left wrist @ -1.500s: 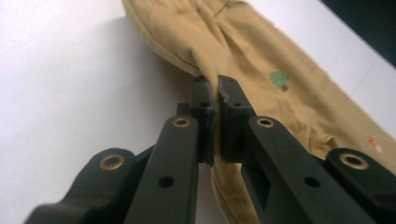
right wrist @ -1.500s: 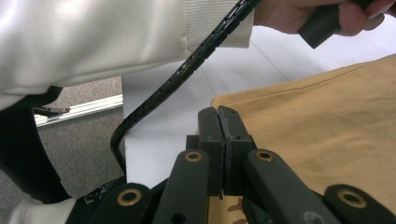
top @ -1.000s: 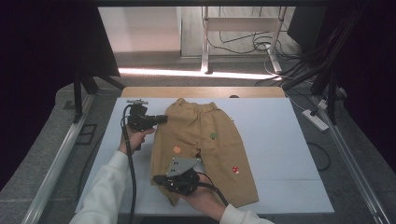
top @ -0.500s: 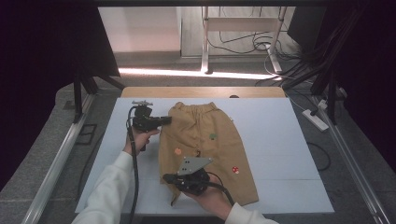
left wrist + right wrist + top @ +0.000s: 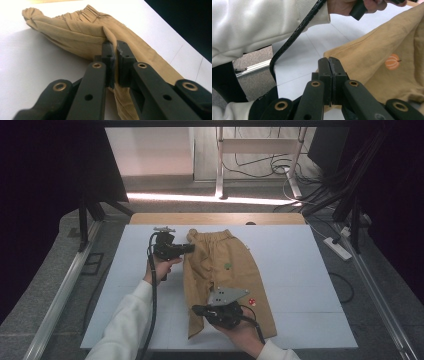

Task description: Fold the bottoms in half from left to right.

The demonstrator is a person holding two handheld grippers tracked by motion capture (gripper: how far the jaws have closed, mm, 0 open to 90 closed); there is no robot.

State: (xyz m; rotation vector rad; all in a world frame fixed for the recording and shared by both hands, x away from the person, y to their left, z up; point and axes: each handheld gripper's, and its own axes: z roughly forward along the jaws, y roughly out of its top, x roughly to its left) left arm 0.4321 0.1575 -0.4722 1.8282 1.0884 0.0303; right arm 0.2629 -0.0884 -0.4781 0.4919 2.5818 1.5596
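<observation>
The left gripper (image 5: 115,53) is seen closed on a fold of the tan trousers (image 5: 82,32): in the left gripper view the cloth is pinched between the two black jaws, with a strip of it running down through the narrow slit between them. In the high view this gripper (image 5: 189,249) is held at the trousers' left edge just below the elastic waistband, and its cable is trailed back along the white sleeve (image 5: 122,325).

The right gripper (image 5: 328,61) is likewise clamped on the trousers; in the right gripper view the jaws are pressed flat together and the hem edge of the cloth (image 5: 372,50) is caught at their tips and base. In the high view this gripper (image 5: 196,309) is held low at the lower left part of the trousers, with its grey three-cornered plate turned upward.

The trousers (image 5: 235,270) are laid on the white surface (image 5: 300,270), waistband toward the far edge and legs toward the person, with the left leg folded over toward the middle. A small orange pumpkin print (image 5: 392,62) is visible on the cloth beside the right gripper, and small green and red prints can be made out in the high view. Beyond the surface, a wooden board edge (image 5: 215,218) and a tangle of cables (image 5: 270,170) on the floor are seen.
</observation>
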